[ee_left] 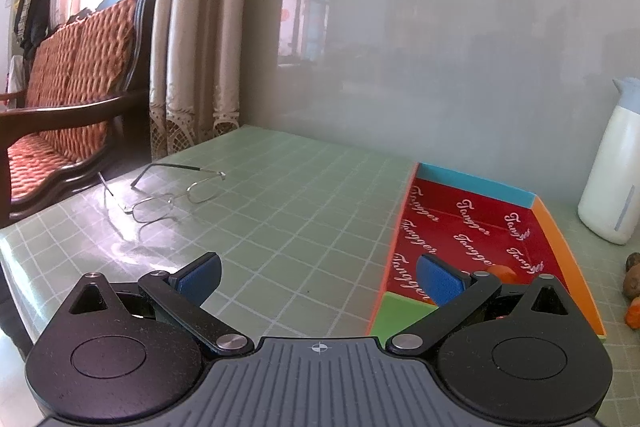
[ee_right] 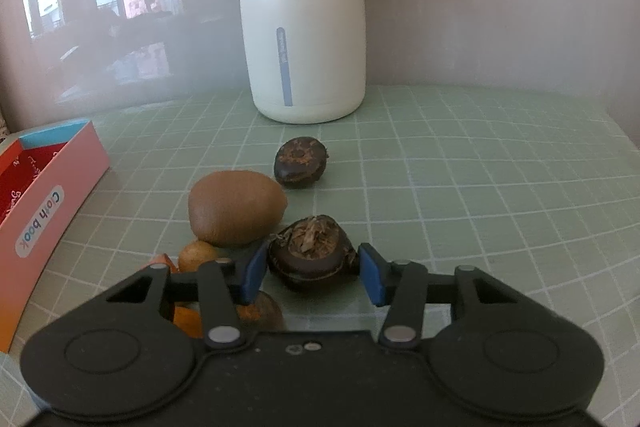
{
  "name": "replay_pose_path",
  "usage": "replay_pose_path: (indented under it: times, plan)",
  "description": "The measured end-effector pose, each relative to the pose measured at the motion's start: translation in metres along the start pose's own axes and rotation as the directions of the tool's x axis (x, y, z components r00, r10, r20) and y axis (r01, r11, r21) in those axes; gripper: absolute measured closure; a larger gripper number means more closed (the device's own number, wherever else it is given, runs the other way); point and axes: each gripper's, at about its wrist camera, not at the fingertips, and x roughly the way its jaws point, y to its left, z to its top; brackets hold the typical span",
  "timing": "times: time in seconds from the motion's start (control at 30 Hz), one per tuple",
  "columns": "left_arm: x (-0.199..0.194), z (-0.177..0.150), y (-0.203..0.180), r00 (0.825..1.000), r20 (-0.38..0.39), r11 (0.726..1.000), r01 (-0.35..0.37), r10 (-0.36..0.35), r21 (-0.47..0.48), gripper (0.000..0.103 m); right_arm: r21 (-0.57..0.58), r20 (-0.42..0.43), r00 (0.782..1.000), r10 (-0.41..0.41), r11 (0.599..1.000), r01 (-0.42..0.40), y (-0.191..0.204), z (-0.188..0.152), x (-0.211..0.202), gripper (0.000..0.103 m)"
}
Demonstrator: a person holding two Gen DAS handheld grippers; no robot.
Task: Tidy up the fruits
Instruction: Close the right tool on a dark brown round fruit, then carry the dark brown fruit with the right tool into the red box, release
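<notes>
In the right wrist view my right gripper [ee_right: 313, 269] is shut on a dark brown water chestnut [ee_right: 311, 251], its blue pads touching both sides. A brown kiwi [ee_right: 236, 207] lies just left of it, a second water chestnut [ee_right: 300, 162] farther back, and a small longan [ee_right: 197, 255] and orange pieces [ee_right: 186, 321] sit under the left finger. In the left wrist view my left gripper [ee_left: 320, 281] is open and empty over the mat, beside the red-lined box [ee_left: 472, 227]. An orange fruit [ee_left: 502, 271] lies in the box behind the right finger.
A white thermos jug [ee_right: 304, 15] stands at the back by the wall. Wire-rimmed glasses [ee_left: 168, 193] lie on the green grid mat [ee_left: 280, 211] at the left. The box's pink side [ee_right: 48, 211] is at the left of the fruits. A wooden bench [ee_left: 68, 99] stands beyond the table.
</notes>
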Motion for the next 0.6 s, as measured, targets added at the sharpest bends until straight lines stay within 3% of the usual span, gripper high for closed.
replay_pose_path:
  times: [0.4, 0.6]
  plan:
    - [-0.003, 0.002, 0.002, 1.000, 0.014, 1.000, -0.004, 0.004, -0.001, 0.000, 0.009, 0.067, 0.998, 0.021, 1.000, -0.021, -0.002, 0.006, -0.020, 0.055]
    - [-0.004, 0.002, 0.014, 0.999, 0.016, 0.999, -0.039, 0.039, 0.001, 0.000, -0.006, 0.099, 0.992, 0.076, 0.997, -0.076, 0.022, 0.011, -0.029, 0.055]
